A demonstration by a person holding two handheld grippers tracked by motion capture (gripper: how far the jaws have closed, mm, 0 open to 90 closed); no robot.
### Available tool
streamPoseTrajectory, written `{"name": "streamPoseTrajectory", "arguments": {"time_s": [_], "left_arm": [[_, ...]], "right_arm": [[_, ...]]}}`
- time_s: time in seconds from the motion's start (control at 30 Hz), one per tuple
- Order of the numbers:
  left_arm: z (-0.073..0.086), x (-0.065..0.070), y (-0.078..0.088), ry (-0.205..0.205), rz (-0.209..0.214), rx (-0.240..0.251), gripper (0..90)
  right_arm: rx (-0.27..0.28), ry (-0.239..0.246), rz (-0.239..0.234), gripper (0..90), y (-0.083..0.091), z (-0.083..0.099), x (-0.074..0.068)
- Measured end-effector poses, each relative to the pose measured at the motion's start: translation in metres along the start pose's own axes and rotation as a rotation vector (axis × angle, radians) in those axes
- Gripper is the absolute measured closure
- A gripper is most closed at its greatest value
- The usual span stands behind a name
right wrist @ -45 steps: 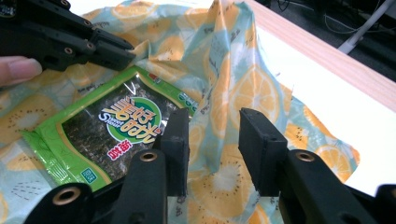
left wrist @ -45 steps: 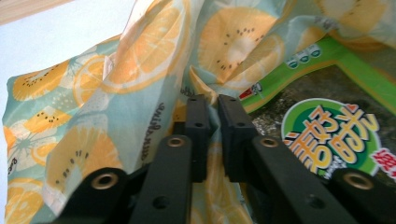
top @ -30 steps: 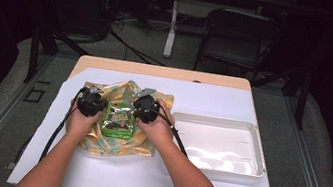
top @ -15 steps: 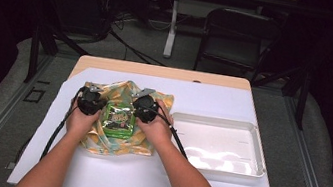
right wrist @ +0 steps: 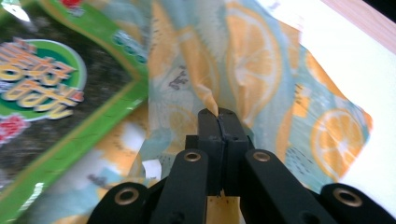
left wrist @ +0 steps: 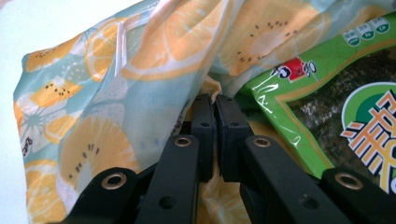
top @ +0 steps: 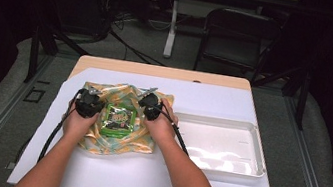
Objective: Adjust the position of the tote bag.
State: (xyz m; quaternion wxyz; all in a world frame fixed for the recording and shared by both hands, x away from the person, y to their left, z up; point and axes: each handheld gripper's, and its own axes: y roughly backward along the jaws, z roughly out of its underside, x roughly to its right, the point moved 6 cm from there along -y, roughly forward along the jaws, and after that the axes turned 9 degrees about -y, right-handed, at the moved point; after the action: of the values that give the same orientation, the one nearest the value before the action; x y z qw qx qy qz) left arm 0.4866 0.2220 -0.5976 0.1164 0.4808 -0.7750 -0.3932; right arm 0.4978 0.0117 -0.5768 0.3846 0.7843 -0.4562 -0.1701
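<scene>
Right gripper view: tongs (right wrist: 218, 122) pinch cloth (right wrist: 261, 60).

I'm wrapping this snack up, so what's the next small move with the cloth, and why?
Probably lift both pinched folds and draw them together over the green snack packet. The left gripper and right gripper are each shut on the orange-print cloth, one either side of the packet, which lies uncovered on its middle.

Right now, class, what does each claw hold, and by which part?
Both hold the orange-print cloth. The left claw pinches a fold beside the green packet; the right claw, jaws just closed, pinches a raised fold on the packet's other side.
</scene>
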Motion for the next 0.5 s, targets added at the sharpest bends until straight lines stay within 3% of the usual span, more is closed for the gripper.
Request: {"name": "streamPoseTrajectory", "arguments": {"time_s": [0.2, 0.5], "left_arm": [[0.002, -0.001, 0.001, 0.006, -0.005, 0.008, 87.7], [0.005, -0.006, 0.003, 0.031, -0.004, 0.0, 88.1]], "right_arm": [[-0.014, -0.034, 0.031, 90.0, -0.003, 0.002, 0.011], [-0.027, -0.086, 0.039, 90.0, -0.007, 0.004, 0.02]]}}
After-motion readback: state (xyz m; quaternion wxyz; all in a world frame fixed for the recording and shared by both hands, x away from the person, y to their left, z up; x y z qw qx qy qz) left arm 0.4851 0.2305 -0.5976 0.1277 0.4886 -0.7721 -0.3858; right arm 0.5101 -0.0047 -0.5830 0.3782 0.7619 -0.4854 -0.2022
